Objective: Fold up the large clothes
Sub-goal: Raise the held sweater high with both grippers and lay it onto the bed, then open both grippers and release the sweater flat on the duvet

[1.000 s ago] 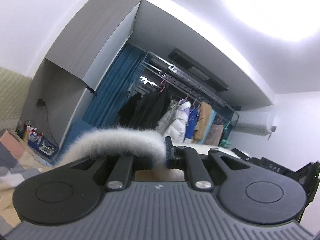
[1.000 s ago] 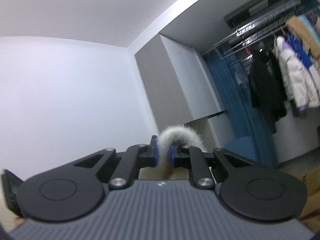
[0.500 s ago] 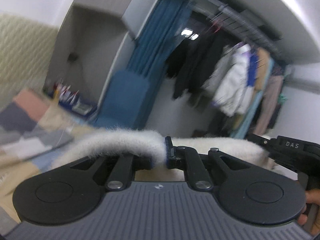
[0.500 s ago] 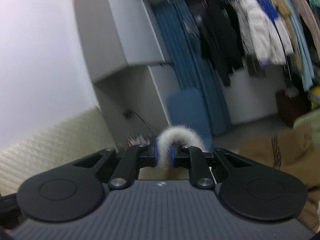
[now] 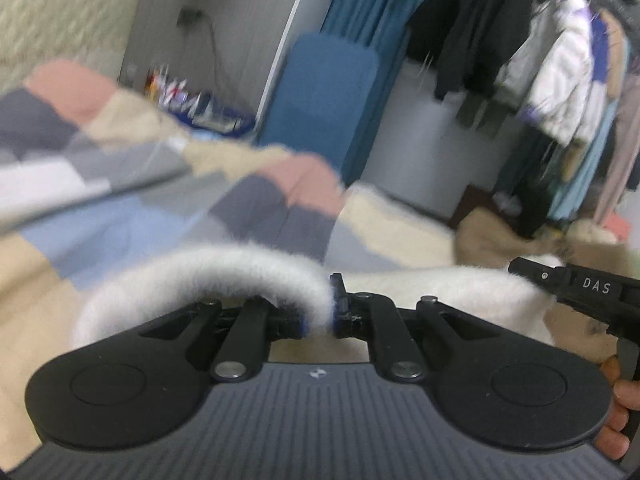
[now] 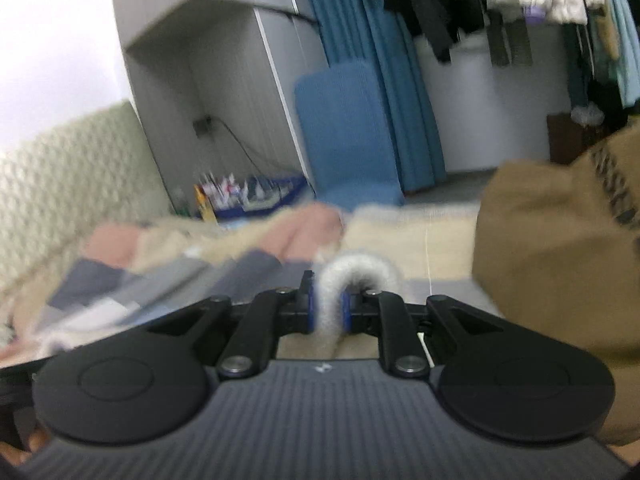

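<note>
Both-handed: left gripper (image 5: 320, 312) clamped on a fluffy white garment (image 5: 224, 268), right gripper (image 6: 329, 312) pinched its furry edge too, garment held over the patchwork bed (image 5: 120, 216). Blue tray (image 6: 256, 204) beyond the bed's far edge held blurred bottles.

Left gripper (image 5: 318, 312): matte black linkage arms with silver pivot screws, blue pads, two round black discs flanking a ribbed grey housing bearing a small white logo. Right gripper (image 6: 329, 307): identical build; in the left wrist view its black body reads "DAS" in white.
</note>
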### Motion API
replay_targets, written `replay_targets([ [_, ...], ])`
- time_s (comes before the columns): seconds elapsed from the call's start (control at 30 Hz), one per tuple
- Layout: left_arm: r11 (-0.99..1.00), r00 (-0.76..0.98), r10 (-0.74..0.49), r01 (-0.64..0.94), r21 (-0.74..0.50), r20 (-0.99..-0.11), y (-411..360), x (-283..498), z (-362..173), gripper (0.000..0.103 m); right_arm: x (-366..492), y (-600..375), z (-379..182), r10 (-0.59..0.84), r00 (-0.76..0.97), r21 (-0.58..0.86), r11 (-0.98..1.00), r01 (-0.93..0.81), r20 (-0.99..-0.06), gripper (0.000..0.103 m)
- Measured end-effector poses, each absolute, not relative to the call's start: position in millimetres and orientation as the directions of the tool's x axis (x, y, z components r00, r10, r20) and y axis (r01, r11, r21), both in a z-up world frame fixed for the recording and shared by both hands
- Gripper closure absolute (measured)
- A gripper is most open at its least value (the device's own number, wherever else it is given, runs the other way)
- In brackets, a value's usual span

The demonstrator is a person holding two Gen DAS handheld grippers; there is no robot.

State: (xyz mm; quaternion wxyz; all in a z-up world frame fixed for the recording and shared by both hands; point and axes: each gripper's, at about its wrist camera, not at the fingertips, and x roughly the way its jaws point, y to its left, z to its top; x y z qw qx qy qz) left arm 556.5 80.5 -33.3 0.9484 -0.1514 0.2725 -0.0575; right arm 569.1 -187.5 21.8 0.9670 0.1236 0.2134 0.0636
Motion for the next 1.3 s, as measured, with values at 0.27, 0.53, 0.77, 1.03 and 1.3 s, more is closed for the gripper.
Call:
replay_targets([
  [0.27, 0.959, 0.798, -0.176, 0.007, -0.284, -0.576, 78, 602, -107, 0.088, 602, -190, -59, 0.188, 0.856, 0.287, 0.957, -0.049, -0.481, 0.086],
  [0.53, 0.966, 0.757, -0.171, 0.001, -0.259, -0.631, 68, 558, -64, 0.047, 590, -197, -49, 0.214, 0.845, 0.308, 0.949, -0.062, -0.490, 0.075],
  [0.77, 0.969, 0.754, -0.190, 0.042, -0.242, -0.629, 50, 476, -10, 0.047, 530, -196, -1, 0.231, 0.862, 0.275, 0.955, -0.112, -0.452, 0.075],
  [1.03, 0.974, 0.794, -0.171, 0.049, -0.219, -0.584, 59, 365, 43, 0.047, 425, -198, 41, 0.256, 0.875, 0.270, 0.951, -0.152, -0.410, 0.075],
  [1.3, 0.981, 0.811, -0.149, 0.049, -0.188, -0.566, 59, 248, 66, 0.047, 323, -213, 54, 0.263, 0.892, 0.294, 0.943, -0.157, -0.367, 0.074],
])
